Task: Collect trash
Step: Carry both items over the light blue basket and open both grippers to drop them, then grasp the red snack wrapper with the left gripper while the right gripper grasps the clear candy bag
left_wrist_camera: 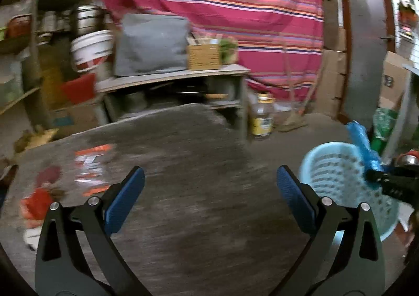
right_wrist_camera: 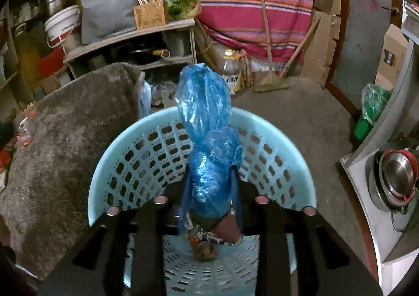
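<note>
— Blue plastic is seen clamped in the right gripper [right_wrist_camera: 209,201]; which piece is it?

— A crumpled blue plastic bag [right_wrist_camera: 207,136] is held between the narrow-set fingers, standing up from them and poised over the pale blue perforated basket [right_wrist_camera: 125,149]. Some wrappers [right_wrist_camera: 207,239] are seen lying at the bottom of the basket, just beneath the bag.

— And the left gripper [left_wrist_camera: 210,188]?

— It is held wide apart and nothing is gripped; its blue pads [left_wrist_camera: 125,201] are spread above the grey stone surface [left_wrist_camera: 183,154]. The left view is blurred.

— Where is the remaining trash found?

— Orange-and-white wrappers [left_wrist_camera: 91,170] and a red scrap [left_wrist_camera: 36,204] are seen lying on the surface at its left side, well apart from the basket, which is set beside the surface's right edge on the floor.

— What is seen behind?

— A striped red cloth [left_wrist_camera: 235,8] is hung across the back, with a white bucket [left_wrist_camera: 90,50] and a cardboard box [left_wrist_camera: 203,56] on shelves.
</note>
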Available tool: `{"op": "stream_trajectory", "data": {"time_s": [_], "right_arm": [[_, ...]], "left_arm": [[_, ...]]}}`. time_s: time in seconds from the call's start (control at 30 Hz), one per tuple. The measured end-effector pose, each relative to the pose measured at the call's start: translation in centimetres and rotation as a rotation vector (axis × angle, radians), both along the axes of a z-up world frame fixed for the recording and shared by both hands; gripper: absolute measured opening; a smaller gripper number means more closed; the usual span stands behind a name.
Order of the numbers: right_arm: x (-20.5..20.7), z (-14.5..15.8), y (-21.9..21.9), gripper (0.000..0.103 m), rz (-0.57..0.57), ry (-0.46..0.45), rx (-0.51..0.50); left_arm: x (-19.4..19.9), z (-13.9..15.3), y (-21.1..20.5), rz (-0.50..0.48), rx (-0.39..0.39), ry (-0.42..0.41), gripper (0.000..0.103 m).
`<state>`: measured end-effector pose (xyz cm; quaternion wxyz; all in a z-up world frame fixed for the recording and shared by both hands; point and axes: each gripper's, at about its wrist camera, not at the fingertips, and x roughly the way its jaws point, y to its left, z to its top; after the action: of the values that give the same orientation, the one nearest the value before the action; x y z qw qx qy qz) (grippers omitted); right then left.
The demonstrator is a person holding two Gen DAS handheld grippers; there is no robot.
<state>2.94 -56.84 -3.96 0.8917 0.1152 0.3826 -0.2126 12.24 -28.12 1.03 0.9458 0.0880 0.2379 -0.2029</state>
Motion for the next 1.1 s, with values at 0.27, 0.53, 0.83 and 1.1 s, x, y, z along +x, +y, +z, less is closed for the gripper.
{"op": "stream_trajectory", "data": {"time_s": [0.27, 0.53, 0.83, 1.1], "right_arm": [[1.3, 1.4, 2.9, 0.086, -0.022, -0.035, -0.025], [4.5, 3.3, 9.1, 0.090, 0.036, -0.110, -0.057], [9.4, 2.7, 15.9, 0.091, 0.119, -0.089, -0.040], [13.0, 2.5, 20.5, 0.099, 0.169, -0.081, -0.007]], "left_arm": [[2.1, 0.4, 10.9, 0.158, 0.066, -0.053, 0.097], [4.6, -0.9, 19.6, 0.306, 0.035, -0.019, 0.097], [7.4, -3.2, 25.4, 0.372, 0.015, 0.063, 0.096], [9.2, -4.9, 26.9, 0.319, 0.037, 0.140, 0.027]]}}
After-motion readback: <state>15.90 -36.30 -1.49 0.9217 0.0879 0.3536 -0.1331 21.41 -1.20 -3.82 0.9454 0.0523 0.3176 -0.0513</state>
